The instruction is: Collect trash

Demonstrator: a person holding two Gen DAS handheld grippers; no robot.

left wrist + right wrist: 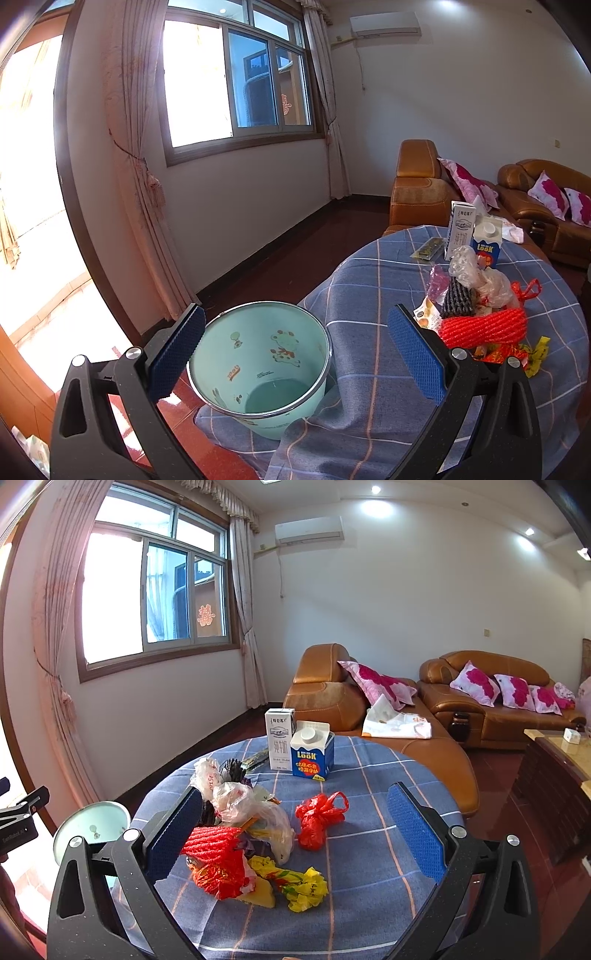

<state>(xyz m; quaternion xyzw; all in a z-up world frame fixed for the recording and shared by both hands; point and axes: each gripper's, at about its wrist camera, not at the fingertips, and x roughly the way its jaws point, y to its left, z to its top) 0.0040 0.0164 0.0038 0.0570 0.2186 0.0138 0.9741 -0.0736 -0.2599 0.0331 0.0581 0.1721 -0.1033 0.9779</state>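
Observation:
A pale green bin (258, 365) with cartoon prints stands at the table's left edge, tilted toward me and empty; it also shows in the right wrist view (92, 825). My left gripper (295, 350) is open around its rim. Trash lies on the blue checked tablecloth (369, 812): a red foam net (212, 840), clear plastic bags (255, 808), a red plastic bag (317, 818), yellow wrappers (299, 884), a white milk carton (279, 738) and a blue Look carton (312, 751). My right gripper (295, 830) is open above the pile, holding nothing.
Brown leather sofas (480, 698) with pink cushions stand behind the table. A dark wooden cabinet (554, 775) is at the right. A window with curtains (155, 590) is on the left wall. The floor (295, 240) is dark red.

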